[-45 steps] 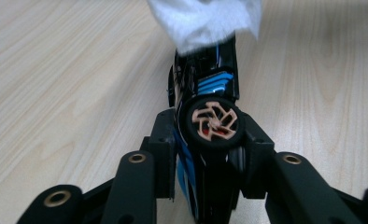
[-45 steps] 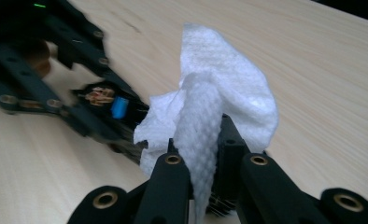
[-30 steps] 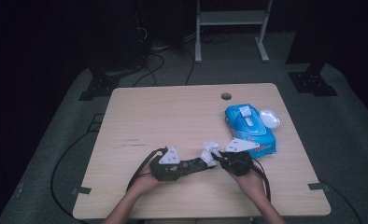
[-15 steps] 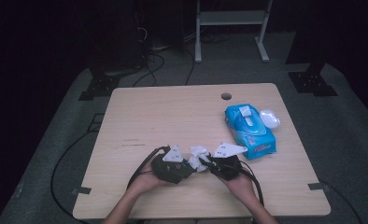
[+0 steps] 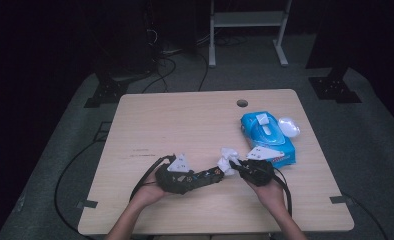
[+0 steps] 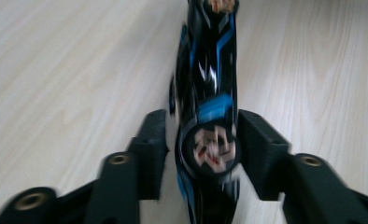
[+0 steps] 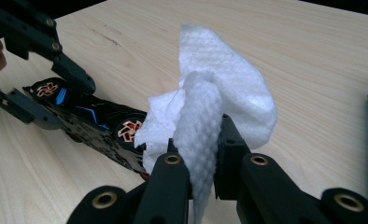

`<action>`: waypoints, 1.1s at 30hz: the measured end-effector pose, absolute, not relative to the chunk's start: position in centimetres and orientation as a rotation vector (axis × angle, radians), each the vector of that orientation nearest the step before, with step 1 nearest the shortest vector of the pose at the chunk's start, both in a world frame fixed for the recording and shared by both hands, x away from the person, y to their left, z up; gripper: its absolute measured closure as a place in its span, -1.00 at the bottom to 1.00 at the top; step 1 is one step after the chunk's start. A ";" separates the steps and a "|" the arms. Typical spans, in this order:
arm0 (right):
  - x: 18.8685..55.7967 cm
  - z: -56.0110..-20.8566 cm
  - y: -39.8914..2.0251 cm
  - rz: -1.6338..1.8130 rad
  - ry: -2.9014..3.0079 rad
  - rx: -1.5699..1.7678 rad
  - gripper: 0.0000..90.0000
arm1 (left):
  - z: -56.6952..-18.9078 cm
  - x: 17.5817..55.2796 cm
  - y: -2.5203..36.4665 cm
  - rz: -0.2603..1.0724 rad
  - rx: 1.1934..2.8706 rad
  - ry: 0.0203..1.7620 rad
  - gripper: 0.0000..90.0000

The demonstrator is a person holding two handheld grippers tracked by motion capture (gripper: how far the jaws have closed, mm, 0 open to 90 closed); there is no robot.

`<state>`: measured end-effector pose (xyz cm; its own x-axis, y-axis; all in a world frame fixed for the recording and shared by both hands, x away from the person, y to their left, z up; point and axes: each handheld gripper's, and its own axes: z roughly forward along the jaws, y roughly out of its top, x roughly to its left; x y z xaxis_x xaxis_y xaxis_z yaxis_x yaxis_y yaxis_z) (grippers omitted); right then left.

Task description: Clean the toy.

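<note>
**Right gripper presses a wipe against the toy car**

Right gripper [image 7: 198, 158] has its jaws clamped on a crumpled white wipe [image 7: 219, 98], which bulges up above the jaw tips. The wipe's lower edge touches one end of a black toy car [image 7: 98, 128] with blue streaks and orange-spoked wheels, seen just to the left in the right gripper view. In the high view the wipe [image 5: 228, 160] sits between the two grippers, near the table's front edge.

Left gripper [image 6: 201, 140] straddles the other end of the car [image 6: 210, 93]. Its jaws have just been opening; the car lies between them, with a thin gap showing at the left jaw (the picture is blurred, so contact at the right jaw cannot be judged).

Beneath them lies a pale wooden table [image 5: 185, 125] with a round cable hole. A blue pack of wipes [image 5: 265, 137], its lid flipped open, lies just beyond the right gripper [image 5: 240, 165]. Grey carpet, cables and dark stands surround the table.
</note>
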<state>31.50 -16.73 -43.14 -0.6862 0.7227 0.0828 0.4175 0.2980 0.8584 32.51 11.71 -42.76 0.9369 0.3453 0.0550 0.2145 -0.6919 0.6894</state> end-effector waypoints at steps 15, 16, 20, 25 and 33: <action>32.1 -44.2 -17.2 1.369 2.332 1.059 0.86 | -43.0 34.7 4.4 0.238 2.620 0.353 -0.01; 32.2 -44.3 -17.2 1.366 2.339 1.060 0.86 | -43.2 34.7 4.0 0.234 2.639 0.353 0.00; 32.4 -44.7 -17.0 1.353 2.365 1.074 0.86 | -43.2 34.7 3.5 0.247 2.681 0.350 0.23; 32.4 -45.2 -16.5 1.354 2.408 1.088 0.86 | -43.2 34.5 3.8 0.263 2.653 0.319 0.27; 32.0 -43.1 -16.5 1.541 2.355 1.052 0.87 | -41.8 33.9 5.5 0.258 2.465 0.326 0.28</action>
<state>32.01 -16.53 -43.14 -0.7464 0.6166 0.2505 0.4763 0.2320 0.8481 33.88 5.47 -41.80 0.9500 0.2938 0.1054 0.1700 -0.7701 0.6148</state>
